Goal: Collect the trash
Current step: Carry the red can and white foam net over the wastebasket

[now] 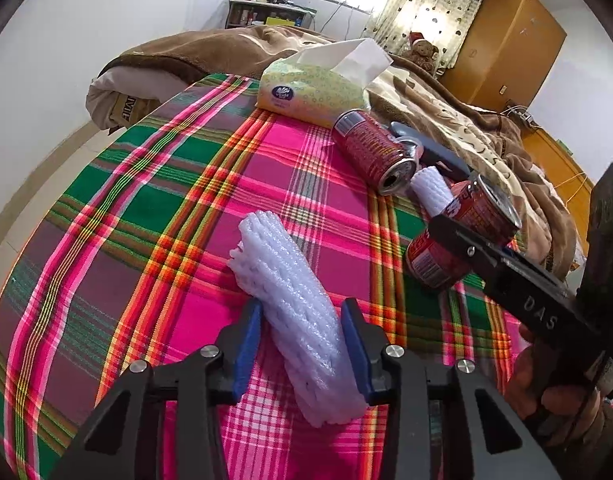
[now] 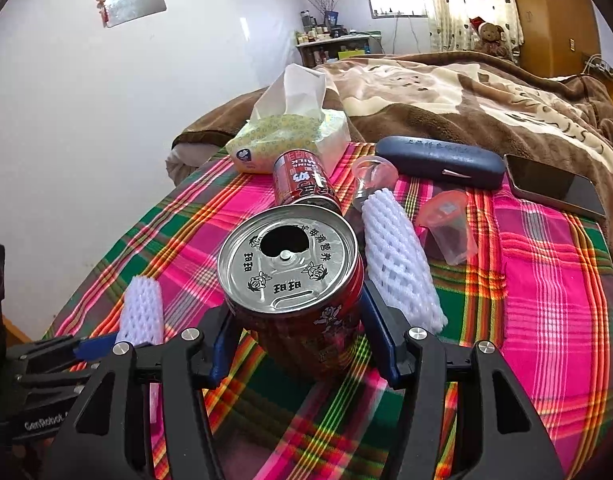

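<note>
A white foam net sleeve (image 1: 294,320) lies on the plaid sheet (image 1: 154,216), and my left gripper (image 1: 302,320) is shut on it, blue pads pressing both sides. From the right wrist view that sleeve (image 2: 142,312) sticks up out of the left gripper (image 2: 86,350). My right gripper (image 2: 298,320) is shut on a red drink can (image 2: 294,272) with an opened silver top, held just above the sheet. The same can (image 1: 482,208) shows in the left wrist view behind a finger of the right gripper (image 1: 458,236). A second red can (image 2: 302,180) lies on its side. Another foam sleeve (image 2: 398,264) lies beside the held can.
A tissue pack (image 2: 282,132) sits at the far edge of the sheet. A dark glasses case (image 2: 438,160), a phone (image 2: 554,188), an orange-tinted plastic cup (image 2: 450,228) and a clear cup (image 2: 374,172) lie to the right. A brown blanket (image 2: 466,96) covers the bed beyond.
</note>
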Available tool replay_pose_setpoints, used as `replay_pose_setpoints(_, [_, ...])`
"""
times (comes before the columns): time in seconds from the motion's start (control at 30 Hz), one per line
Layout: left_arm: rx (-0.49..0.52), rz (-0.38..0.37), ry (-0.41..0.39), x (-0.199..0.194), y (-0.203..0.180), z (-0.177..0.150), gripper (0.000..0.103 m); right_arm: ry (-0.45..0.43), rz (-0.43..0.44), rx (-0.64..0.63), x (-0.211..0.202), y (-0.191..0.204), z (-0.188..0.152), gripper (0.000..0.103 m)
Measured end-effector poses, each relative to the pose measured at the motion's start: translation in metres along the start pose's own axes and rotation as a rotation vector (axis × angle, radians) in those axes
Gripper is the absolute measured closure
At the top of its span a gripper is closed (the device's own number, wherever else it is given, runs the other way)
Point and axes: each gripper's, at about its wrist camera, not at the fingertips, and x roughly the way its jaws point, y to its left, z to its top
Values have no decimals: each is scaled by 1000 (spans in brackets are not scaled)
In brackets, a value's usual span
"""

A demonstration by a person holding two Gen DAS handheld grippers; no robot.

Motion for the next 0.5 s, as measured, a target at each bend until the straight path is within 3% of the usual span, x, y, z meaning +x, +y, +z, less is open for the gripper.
replay_pose_setpoints(0.5, [87,-13,-34,-25,-33,-8,62,-35,21,36,-35,-11,-12,46])
